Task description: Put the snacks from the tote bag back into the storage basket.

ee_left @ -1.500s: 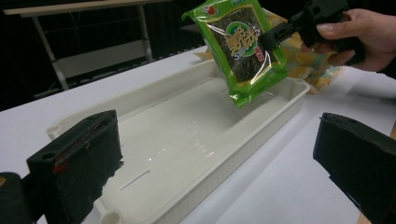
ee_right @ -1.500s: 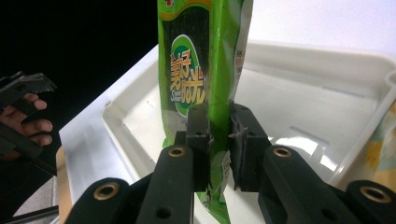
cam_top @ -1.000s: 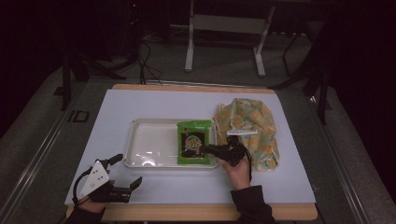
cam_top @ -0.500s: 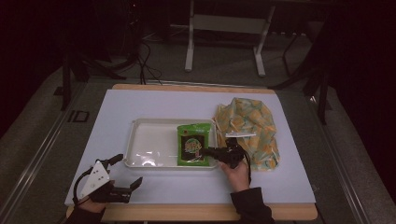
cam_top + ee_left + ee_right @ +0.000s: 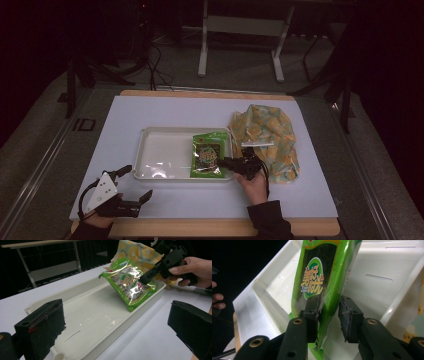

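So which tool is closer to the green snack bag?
The right tool. Its jaws sit on either side of the green snack bag in the white tray, just opening. The left tool waits on the table, off the tray's near left corner.

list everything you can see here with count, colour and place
snack packet: 1, green, right end of the tray, leaning on its wall
tray: 1, white, middle of the table
patterned cloth: 1, yellow and pale green, right of the tray
table: 1, white top with wooden edge
metal stand: 1, grey, on the floor behind the table
right hand-held gripper: 1, black, jaws just opening, packet edge between them, one pad off it
left hand-held gripper: 1, black, open, near left corner
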`<act>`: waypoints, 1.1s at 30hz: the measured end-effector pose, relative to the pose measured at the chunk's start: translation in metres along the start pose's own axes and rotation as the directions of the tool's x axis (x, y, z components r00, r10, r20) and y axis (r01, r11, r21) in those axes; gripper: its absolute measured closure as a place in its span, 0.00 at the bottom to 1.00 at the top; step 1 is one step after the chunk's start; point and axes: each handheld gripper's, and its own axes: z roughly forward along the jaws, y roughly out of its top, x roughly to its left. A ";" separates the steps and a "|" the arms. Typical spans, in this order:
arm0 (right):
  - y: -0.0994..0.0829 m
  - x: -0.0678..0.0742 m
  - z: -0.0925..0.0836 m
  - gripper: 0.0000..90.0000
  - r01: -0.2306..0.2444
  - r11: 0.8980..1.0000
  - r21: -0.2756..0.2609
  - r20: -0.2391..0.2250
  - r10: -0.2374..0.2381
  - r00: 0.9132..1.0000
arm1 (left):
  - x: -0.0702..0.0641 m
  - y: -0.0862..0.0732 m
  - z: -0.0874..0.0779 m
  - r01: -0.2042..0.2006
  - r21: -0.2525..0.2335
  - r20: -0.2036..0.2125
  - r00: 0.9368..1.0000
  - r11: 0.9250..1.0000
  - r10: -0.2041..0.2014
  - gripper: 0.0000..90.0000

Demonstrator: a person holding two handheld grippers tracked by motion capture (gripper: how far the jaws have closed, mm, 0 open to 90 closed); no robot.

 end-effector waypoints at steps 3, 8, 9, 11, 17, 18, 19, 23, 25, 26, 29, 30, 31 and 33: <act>0.001 0.002 0.001 0.70 0.018 1.000 0.007 0.024 -0.018 1.000 | 0.000 0.000 0.000 -0.001 0.001 0.000 1.000 1.000 0.001 0.02; 0.003 0.008 -0.002 0.68 0.047 0.999 0.004 0.047 -0.047 0.998 | 0.000 0.000 0.000 0.000 0.000 0.001 1.000 1.000 0.000 0.02; 0.004 0.010 -0.003 0.68 0.053 0.999 0.002 0.048 -0.053 0.997 | 0.000 0.000 0.000 0.000 0.000 0.001 1.000 1.000 0.000 0.02; 0.005 0.014 -0.005 0.68 0.075 0.997 -0.003 0.051 -0.074 0.996 | 0.000 0.000 0.000 -0.002 0.001 0.002 1.000 1.000 0.002 0.02; 0.015 0.028 -0.014 0.63 0.153 0.988 -0.019 0.081 -0.151 0.985 | 0.000 0.000 0.000 0.000 0.000 0.002 1.000 1.000 0.000 0.02; 0.018 0.029 -0.016 0.62 0.164 0.986 -0.026 0.087 -0.161 0.983 | 0.000 0.000 0.000 -0.002 0.002 0.002 1.000 1.000 0.002 0.02; 0.020 0.031 -0.019 0.60 0.174 0.984 -0.036 0.089 -0.171 0.981 | 0.000 0.000 0.000 -0.003 0.002 0.002 1.000 1.000 0.003 0.02; 0.030 0.037 -0.027 0.56 0.210 0.976 -0.057 0.097 -0.204 0.974 | 0.000 0.000 0.001 -0.002 0.002 0.004 1.000 1.000 0.002 0.02; 0.034 0.039 -0.032 0.53 0.222 0.973 -0.070 0.095 -0.215 0.972 | 0.000 0.000 0.000 -0.004 0.003 0.004 1.000 1.000 0.004 0.02; 0.036 0.040 -0.035 0.52 0.228 0.971 -0.077 0.104 -0.219 0.970 | 0.000 0.000 0.000 -0.004 0.002 0.004 1.000 1.000 0.004 0.02; 0.040 0.040 -0.039 0.50 0.237 0.967 -0.092 0.102 -0.227 0.968 | 0.000 0.000 0.000 -0.003 0.003 0.003 1.000 1.000 0.003 0.02; 0.042 0.040 -0.041 0.48 0.246 0.965 -0.094 0.106 -0.236 0.966 | 0.000 0.000 0.000 -0.003 0.002 0.003 1.000 1.000 0.003 0.02; 0.044 0.041 -0.044 0.47 0.258 0.961 -0.097 0.107 -0.248 0.963 | 0.000 0.000 0.001 -0.002 0.002 0.004 1.000 1.000 0.002 0.02; 0.048 0.042 -0.048 0.41 0.280 0.954 -0.106 0.115 -0.268 0.957 | 0.000 0.000 0.001 -0.001 0.002 0.004 1.000 1.000 0.001 0.02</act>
